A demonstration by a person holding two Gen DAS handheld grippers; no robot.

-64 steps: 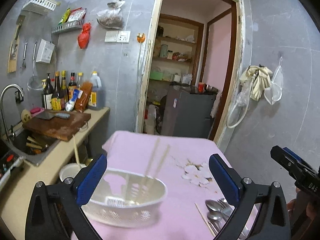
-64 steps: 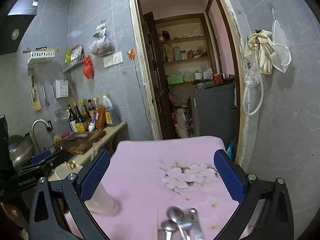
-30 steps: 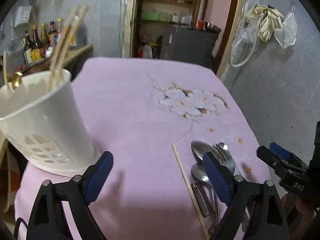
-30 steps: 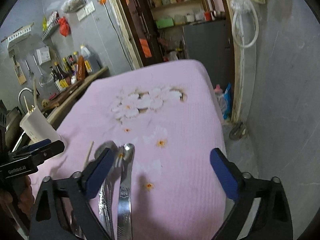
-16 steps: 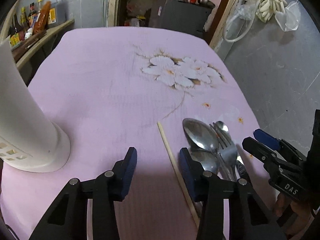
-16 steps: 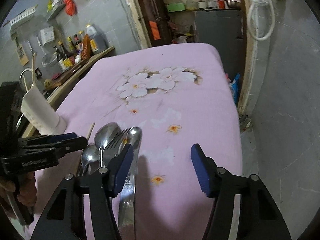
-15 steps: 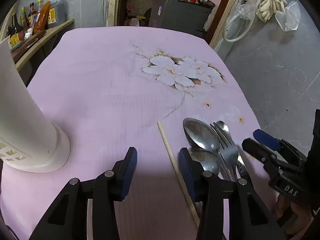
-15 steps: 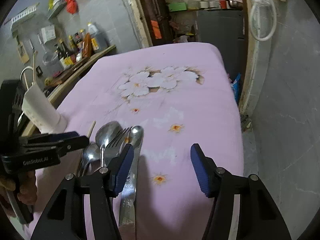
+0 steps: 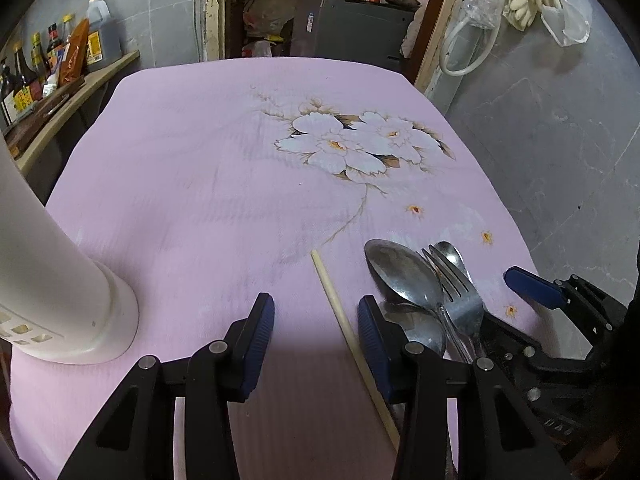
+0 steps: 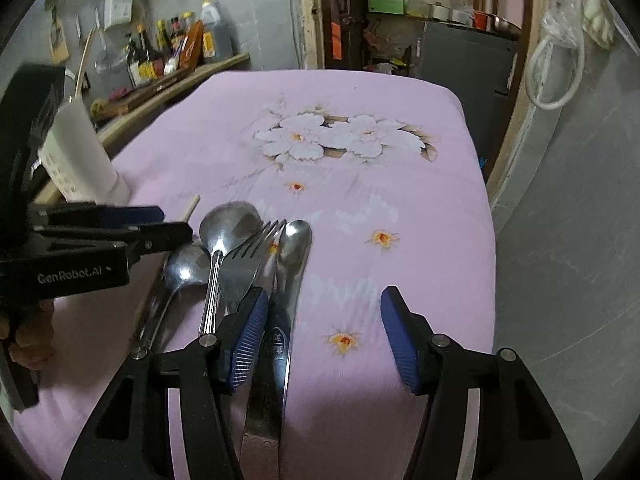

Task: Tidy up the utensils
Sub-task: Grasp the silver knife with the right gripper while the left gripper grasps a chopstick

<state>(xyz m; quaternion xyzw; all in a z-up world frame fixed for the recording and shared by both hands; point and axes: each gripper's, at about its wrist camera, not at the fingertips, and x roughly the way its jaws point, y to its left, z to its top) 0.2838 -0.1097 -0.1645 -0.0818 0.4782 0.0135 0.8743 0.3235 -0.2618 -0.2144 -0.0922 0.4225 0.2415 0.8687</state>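
Two grippers now hang low over the pink cloth [image 9: 192, 168], and a second ago both had their jaws much wider. The jaws have just been closing, yet neither one is pinching anything.

The white holder [image 9: 52, 288] stands at the left edge of the cloth. Earlier it filled the left view with chopsticks in it; now only its base shows there, so that hand has moved away from it.

The left gripper [image 9: 316, 332] has the lone chopstick [image 9: 344, 328] lying in the gap between its jaws, close to the right one, not squeezed. I think this stick is the next pick.

The right gripper [image 10: 320, 336] is half open beside the pile of spoons [image 10: 228, 228] and a fork [image 10: 248, 264]. Its left finger sits over a flat metal handle [image 10: 280, 320]; I cannot tell if it touches.

The pile's handles are hidden under the grippers, so I cannot count the pieces.
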